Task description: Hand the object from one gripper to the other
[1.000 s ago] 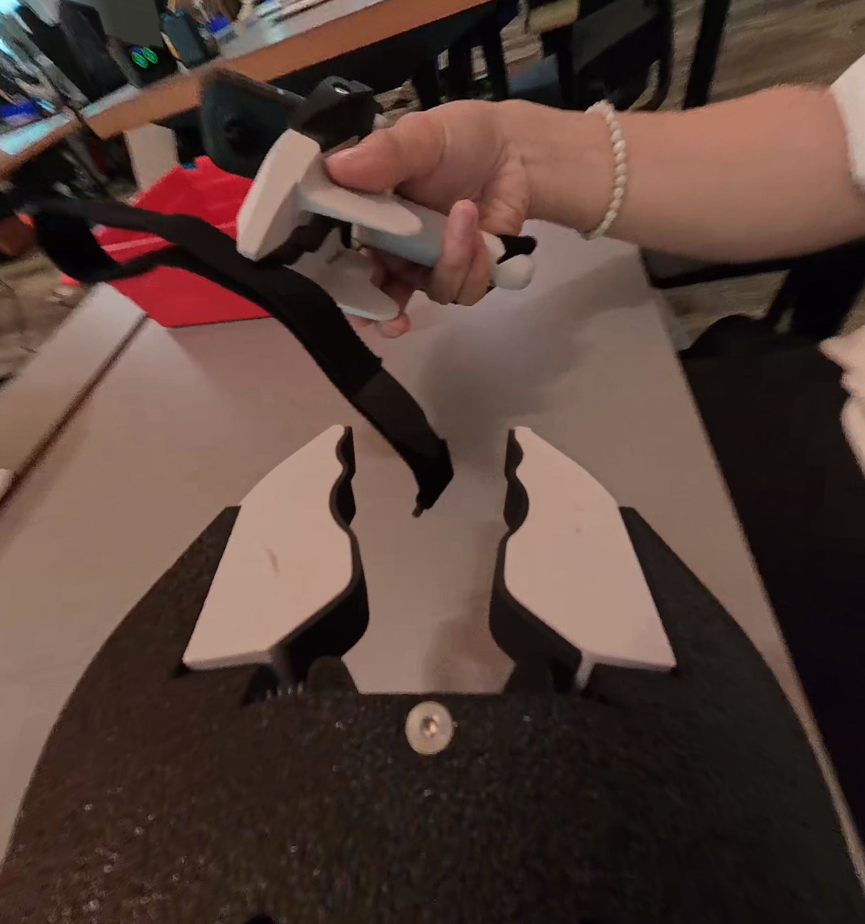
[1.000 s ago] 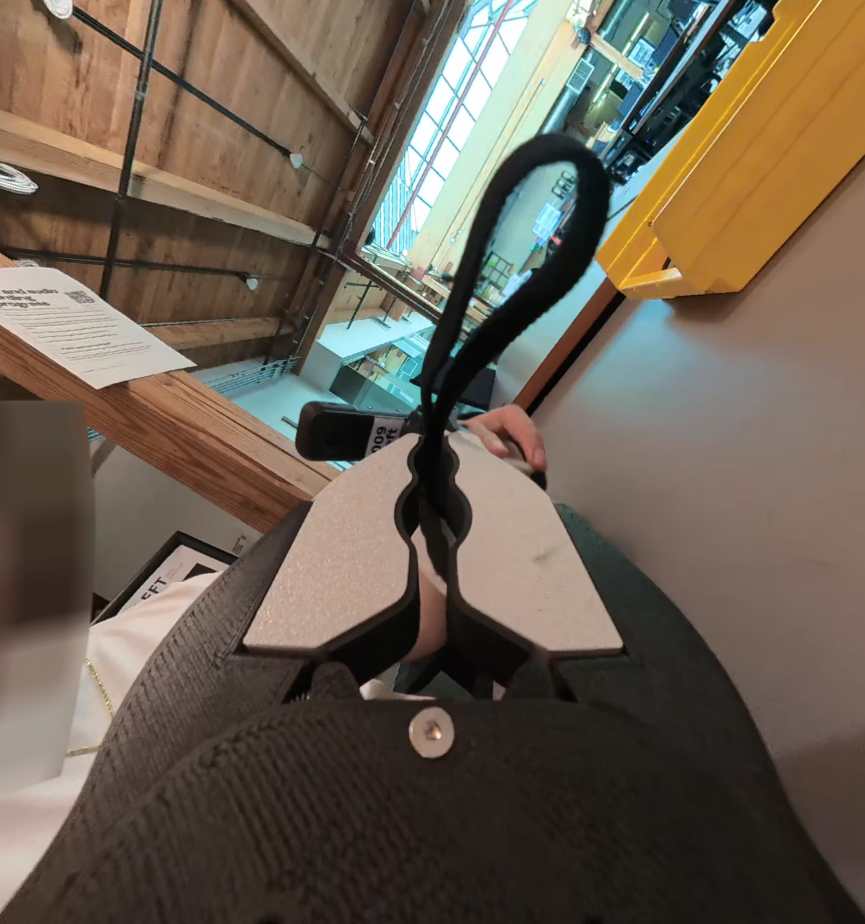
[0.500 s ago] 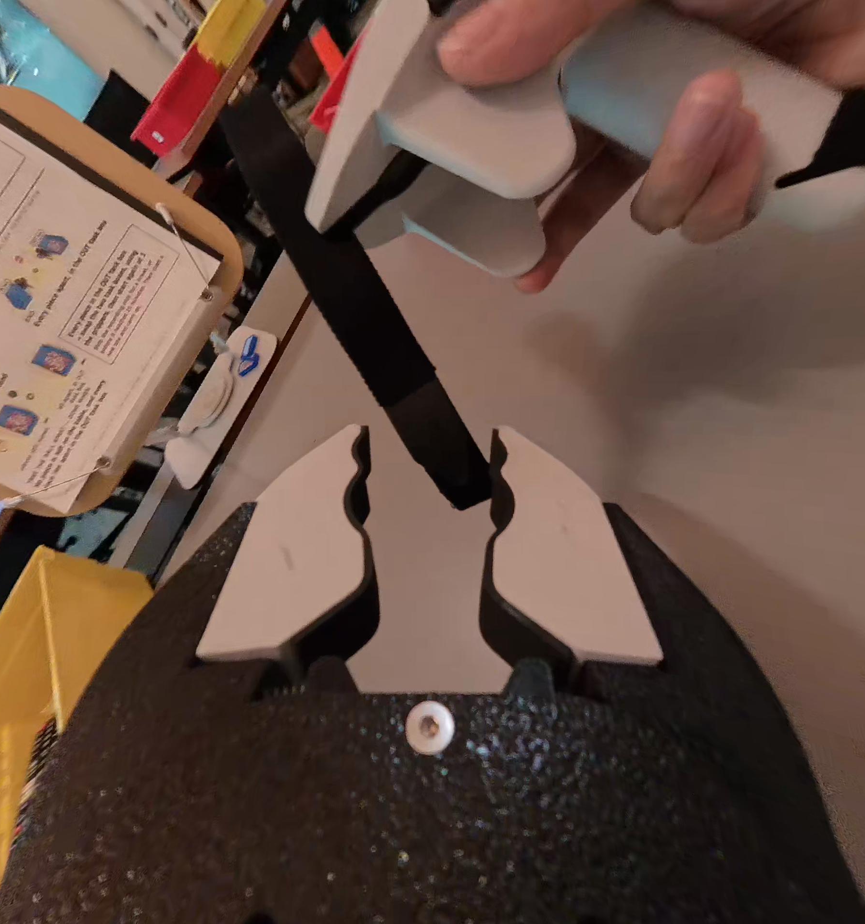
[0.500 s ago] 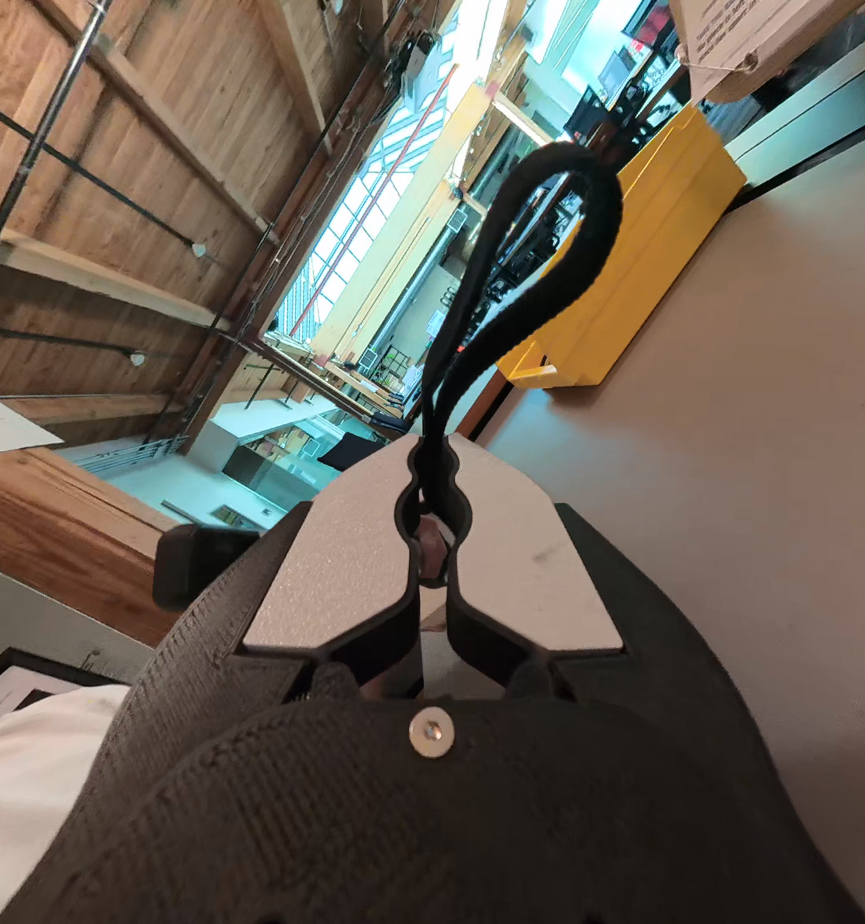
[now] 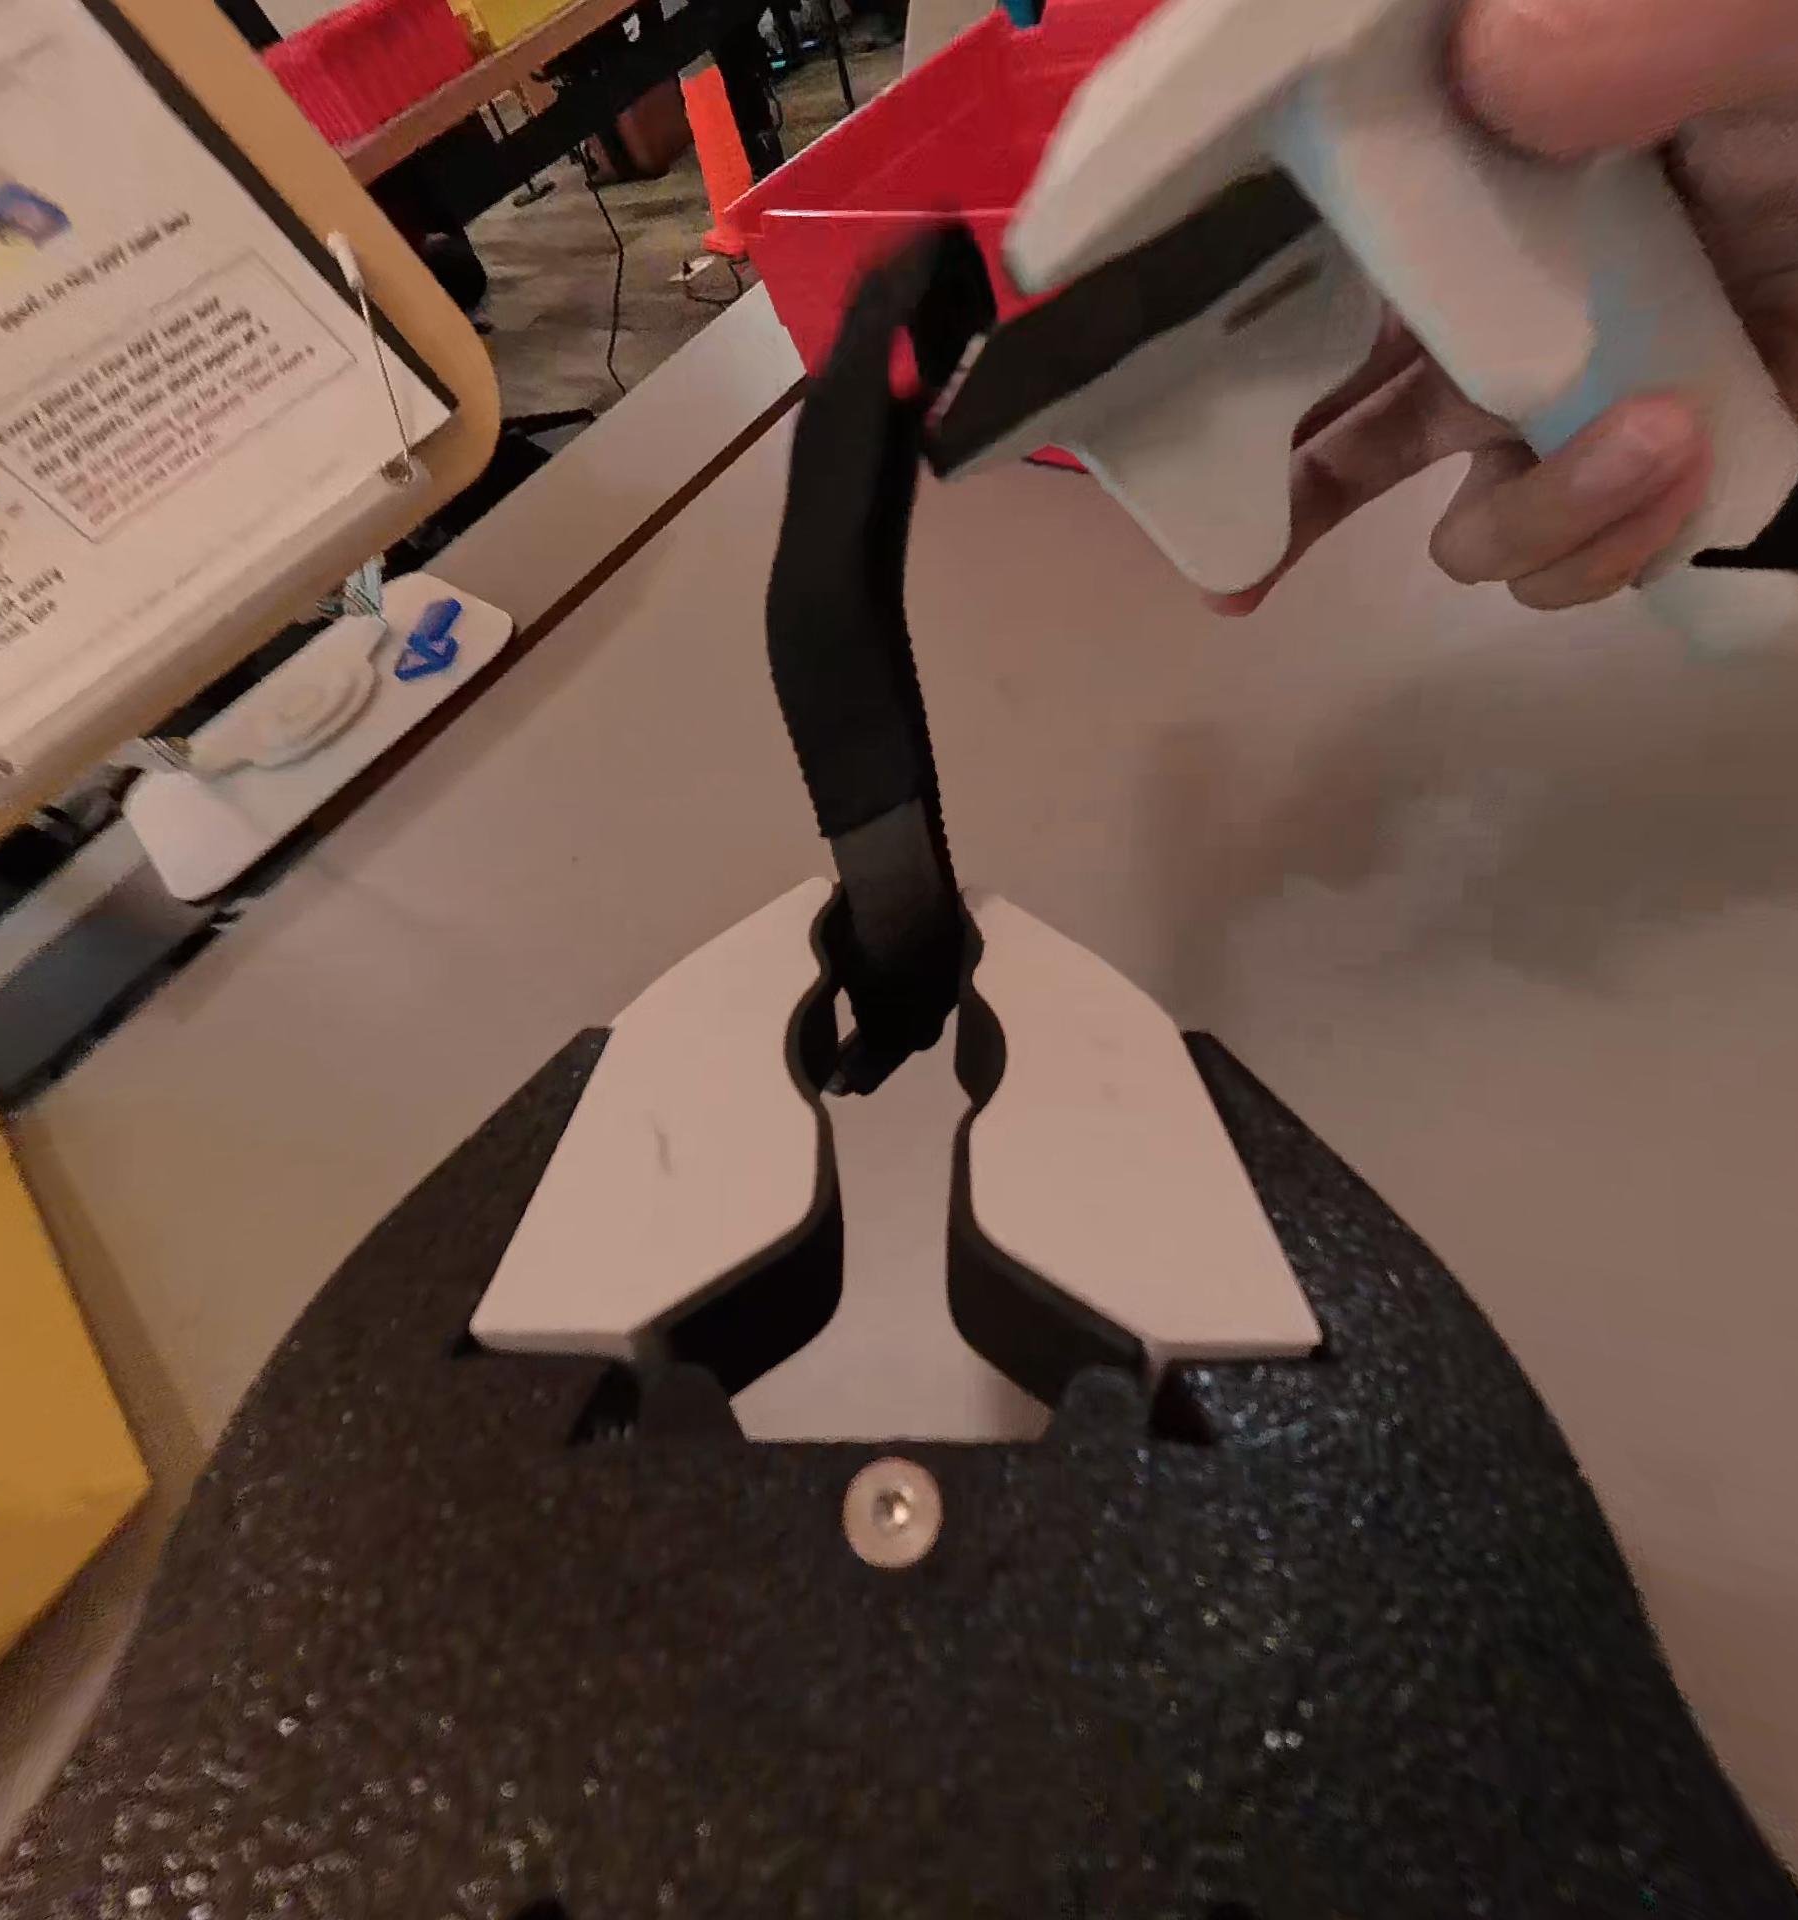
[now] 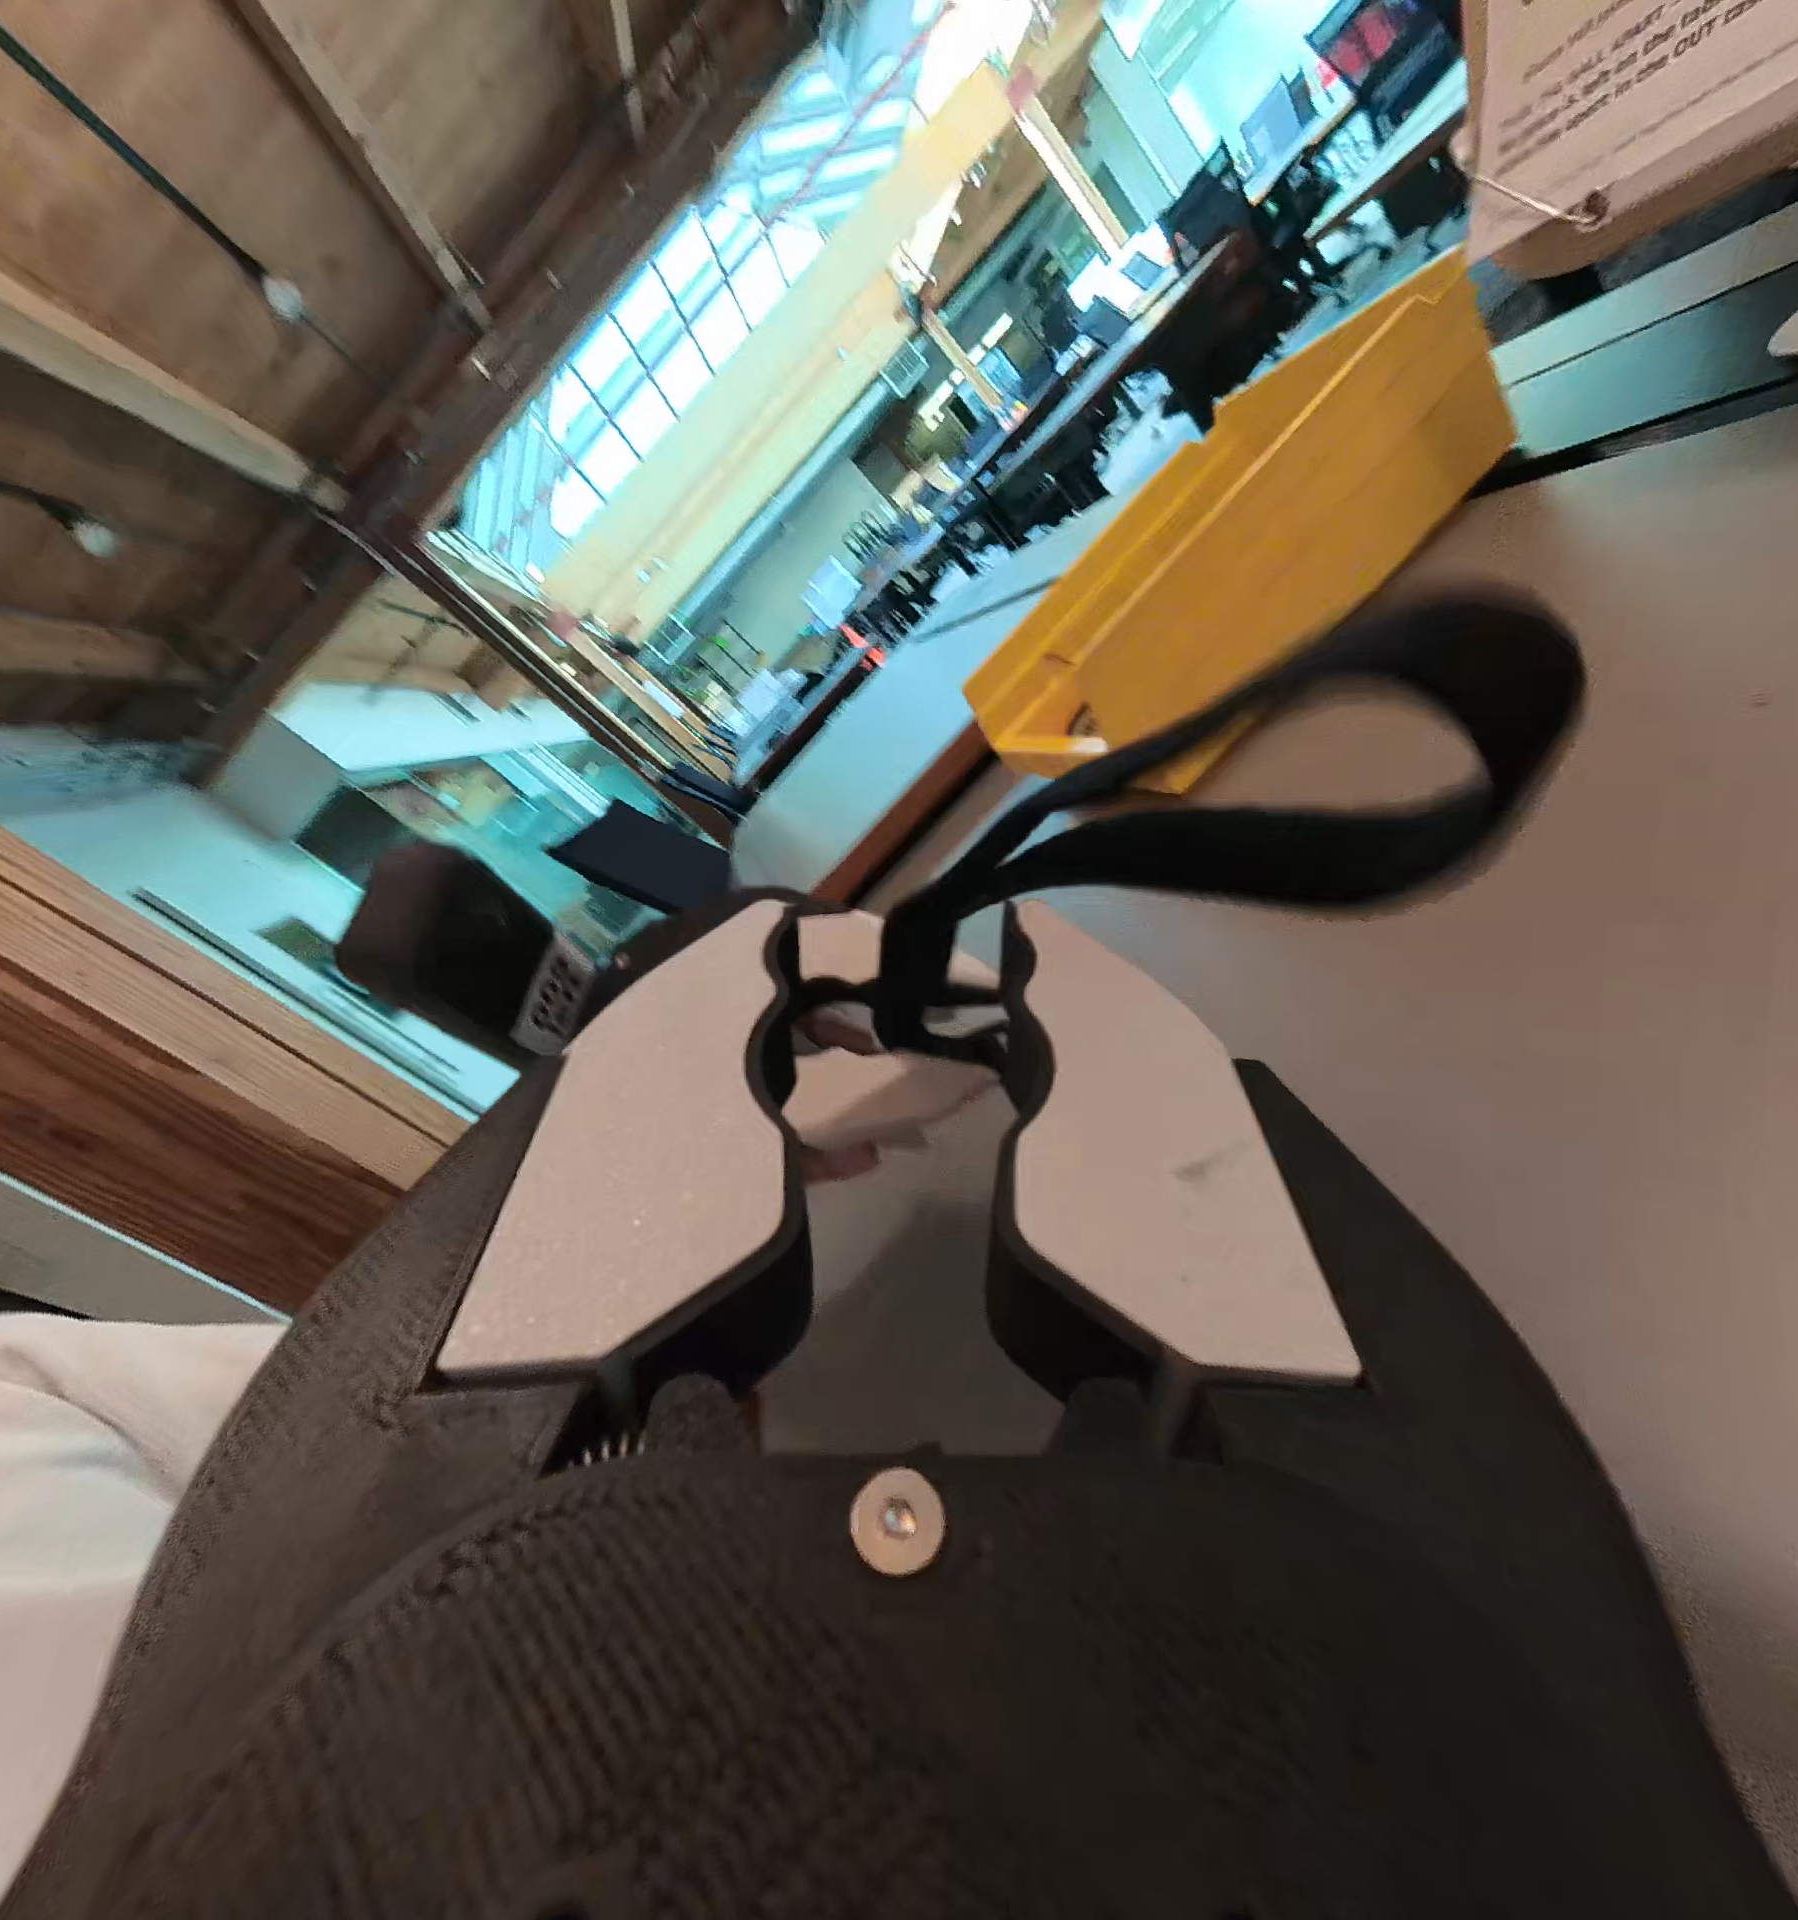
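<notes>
A black fabric strap [image 5: 853, 623] hangs between the two grippers above a grey table [image 5: 1446, 987]. My left gripper [image 5: 900, 935] is shut on the strap's flat lower end. In the left wrist view my right gripper [image 5: 988, 343] sits at the upper right, held by a hand [image 5: 1601, 499], with the strap's upper part at its tips. In the right wrist view my right gripper [image 6: 900, 935] has its jaws apart. The strap's loop [image 6: 1238, 868] leans off to the right past the right finger. Whether the strap touches that finger I cannot tell.
A yellow bin [image 5: 1, 1351] stands at the table's left edge and also shows in the right wrist view [image 6: 1290, 540]. A red bin [image 5: 874, 208] stands at the far end. A clipboard with a printed sheet [image 5: 147, 364] stands on a white base [image 5: 282, 727] at the left. Left tips to right tips: about 8 cm.
My left gripper has shut on the strap's lower end. My right gripper has opened, and the loop has tipped from upright over to the right.
</notes>
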{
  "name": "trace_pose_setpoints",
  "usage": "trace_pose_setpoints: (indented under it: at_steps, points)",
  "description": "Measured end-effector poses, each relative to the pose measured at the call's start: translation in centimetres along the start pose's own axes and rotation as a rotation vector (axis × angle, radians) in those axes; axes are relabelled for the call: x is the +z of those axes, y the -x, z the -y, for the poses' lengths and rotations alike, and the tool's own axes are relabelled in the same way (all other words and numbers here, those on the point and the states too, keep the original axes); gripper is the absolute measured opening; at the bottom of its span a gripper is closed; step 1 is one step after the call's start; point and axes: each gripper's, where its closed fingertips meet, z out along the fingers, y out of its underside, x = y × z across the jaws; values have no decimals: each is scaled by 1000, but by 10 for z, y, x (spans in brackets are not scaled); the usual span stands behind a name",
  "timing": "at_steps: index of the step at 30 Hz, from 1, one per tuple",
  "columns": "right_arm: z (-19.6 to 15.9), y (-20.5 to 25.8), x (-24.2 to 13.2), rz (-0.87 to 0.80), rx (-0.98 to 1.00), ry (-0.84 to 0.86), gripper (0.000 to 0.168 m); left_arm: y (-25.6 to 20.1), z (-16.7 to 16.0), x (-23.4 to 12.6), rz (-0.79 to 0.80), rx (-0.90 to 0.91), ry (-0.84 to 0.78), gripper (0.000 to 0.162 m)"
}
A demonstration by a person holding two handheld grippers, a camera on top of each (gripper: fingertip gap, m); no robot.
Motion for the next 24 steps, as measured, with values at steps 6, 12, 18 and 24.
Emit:
trace_pose_setpoints:
  at_steps: [6, 12, 18, 24]
  points:
    - [3, -12, -12, -130, -203, 48, 68, 16, 5, -17, -148, -331, -91, 16]
    - [16, -12, -17, -118, -269, -18, 70, 23, 5, -26, -175, -443, -96, 15]
    - [27, -24, -30, -462, -689, 49, 87, 22, -4, -30, -126, -399, 23, 15]
    - [-2, -32, -12, -539, -869, 244, 92, 9, -9, -29, -159, -369, 98, 15]
